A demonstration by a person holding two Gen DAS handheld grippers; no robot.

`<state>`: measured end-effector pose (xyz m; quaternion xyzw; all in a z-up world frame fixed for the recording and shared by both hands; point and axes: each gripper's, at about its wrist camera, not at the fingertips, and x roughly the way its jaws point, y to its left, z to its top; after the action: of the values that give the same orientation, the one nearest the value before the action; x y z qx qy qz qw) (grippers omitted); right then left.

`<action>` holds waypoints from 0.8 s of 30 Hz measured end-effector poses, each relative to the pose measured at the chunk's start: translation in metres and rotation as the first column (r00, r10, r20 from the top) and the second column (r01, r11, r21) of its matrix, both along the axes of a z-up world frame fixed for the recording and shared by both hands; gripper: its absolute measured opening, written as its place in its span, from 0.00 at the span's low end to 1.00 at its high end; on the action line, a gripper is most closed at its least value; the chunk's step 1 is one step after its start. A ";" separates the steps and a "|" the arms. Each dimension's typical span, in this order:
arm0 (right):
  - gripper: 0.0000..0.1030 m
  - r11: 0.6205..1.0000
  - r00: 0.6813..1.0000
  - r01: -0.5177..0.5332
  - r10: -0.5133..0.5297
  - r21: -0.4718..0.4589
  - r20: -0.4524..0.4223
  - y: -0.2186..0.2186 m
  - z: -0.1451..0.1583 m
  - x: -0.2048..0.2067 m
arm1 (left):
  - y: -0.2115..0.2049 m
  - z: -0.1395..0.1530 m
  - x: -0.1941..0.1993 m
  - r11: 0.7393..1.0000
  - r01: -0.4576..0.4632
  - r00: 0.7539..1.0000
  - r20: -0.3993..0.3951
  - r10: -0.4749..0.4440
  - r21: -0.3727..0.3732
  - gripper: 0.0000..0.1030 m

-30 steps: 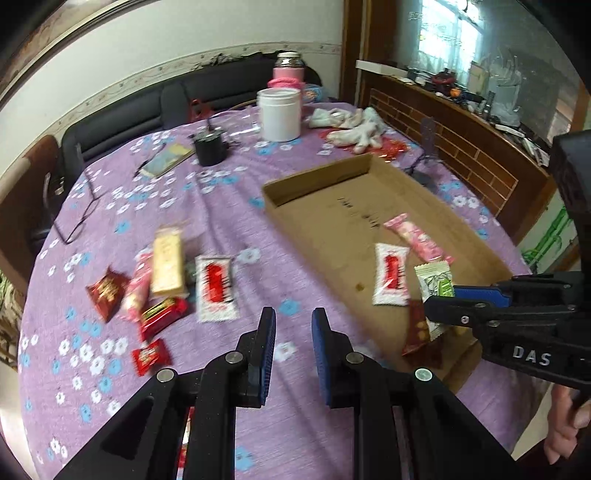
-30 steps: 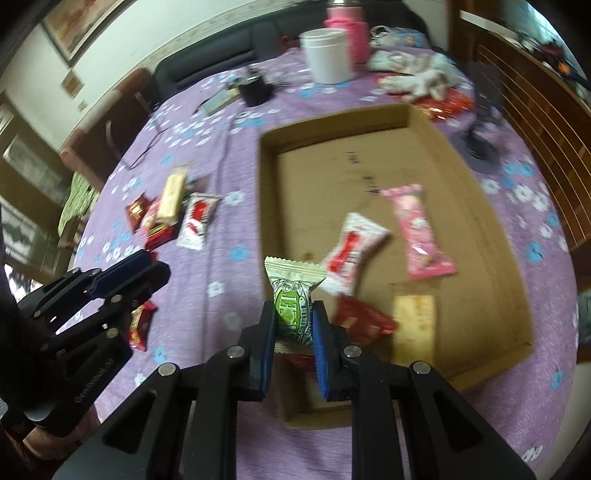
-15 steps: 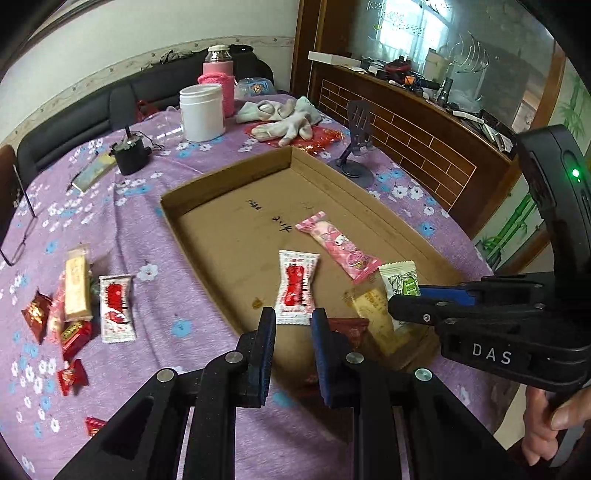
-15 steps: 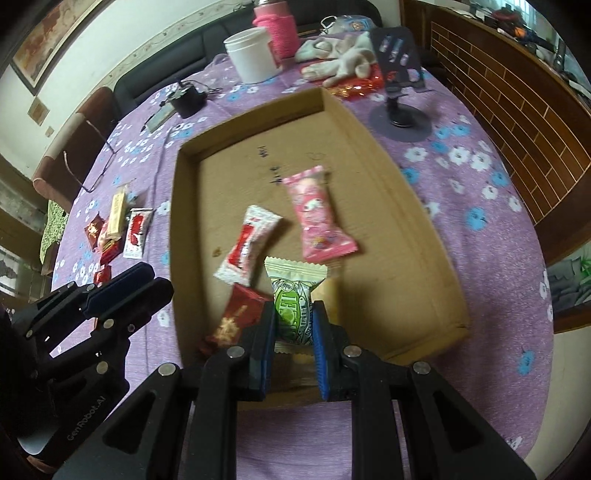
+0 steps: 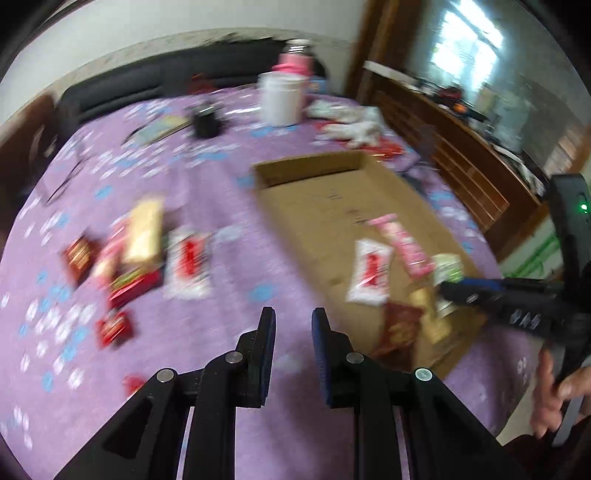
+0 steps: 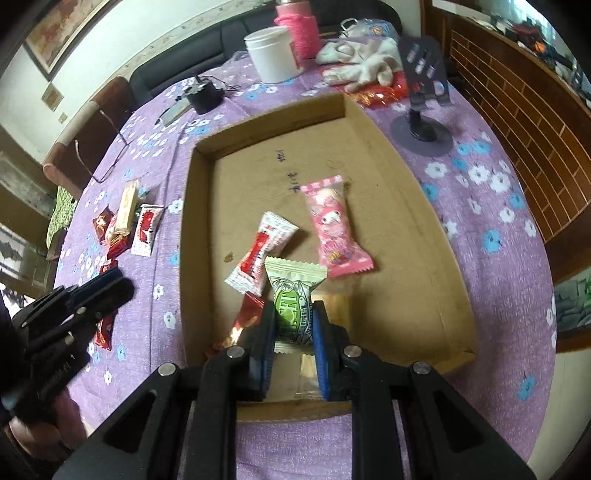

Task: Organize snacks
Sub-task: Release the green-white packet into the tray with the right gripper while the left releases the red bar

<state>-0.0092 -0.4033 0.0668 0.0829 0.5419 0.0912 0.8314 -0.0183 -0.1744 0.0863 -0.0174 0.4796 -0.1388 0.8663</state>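
Note:
The left wrist view is motion-blurred. My left gripper (image 5: pixel 293 321) is shut with nothing in it, above the purple cloth between the loose snacks and the cardboard tray (image 5: pixel 332 199). A cream bar (image 5: pixel 144 236), a white-and-red packet (image 5: pixel 188 262) and small red packets lie to its left. My right gripper (image 6: pixel 293 317) is shut on a green snack packet (image 6: pixel 293 295), held upright over the near end of the tray (image 6: pixel 424 221). In the tray lie a pink packet (image 6: pixel 332 225), a white-and-red packet (image 6: pixel 262 254), a dark red packet (image 6: pixel 247 317) and a tan bar (image 6: pixel 338 306).
At the far side of the table stand a white jar (image 6: pixel 271 55), a pink bottle (image 6: pixel 299 26), white gloves (image 6: pixel 362 62), a dark phone stand (image 6: pixel 424 85) and a small black box (image 6: pixel 205 96). Glasses (image 6: pixel 96 155) lie at the left. A wooden sideboard runs along the right.
The left gripper swung right toward the tray, then back left over the cloth near the loose snacks. The right gripper carried the green packet from the tray's near left corner to its near middle.

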 end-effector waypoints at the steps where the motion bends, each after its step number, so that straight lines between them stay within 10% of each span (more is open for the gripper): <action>1: 0.18 1.000 1.000 -0.003 0.003 0.000 0.002 0.001 0.000 0.000 | 0.016 -0.004 -0.007 0.999 -0.032 0.999 -0.017 0.032 0.015 0.23; 9: 0.18 1.000 1.000 -0.001 0.001 0.001 0.005 0.003 0.001 0.001 | 0.098 -0.049 -0.043 0.965 -0.230 0.962 -0.119 0.246 0.128 0.32; 16: 0.18 1.000 1.000 -0.015 0.015 -0.004 0.004 0.011 0.002 -0.001 | 0.092 -0.067 -0.035 0.966 -0.208 0.970 -0.096 0.224 0.155 0.38; 18: 0.18 1.000 1.000 -0.019 0.019 -0.008 0.009 0.013 0.003 -0.001 | 0.088 -0.067 -0.030 0.964 -0.205 0.972 -0.083 0.221 0.171 0.21; 24: 0.18 1.000 1.000 0.001 -0.001 -0.009 0.012 0.009 0.004 -0.003 | 0.077 -0.053 -0.020 0.975 -0.195 0.977 -0.066 0.203 0.109 0.18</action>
<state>-0.0118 -0.3944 0.0712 0.0792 0.5374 0.0889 0.8349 -0.0386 -0.0977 0.0337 -0.0264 0.5147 -0.0260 0.8566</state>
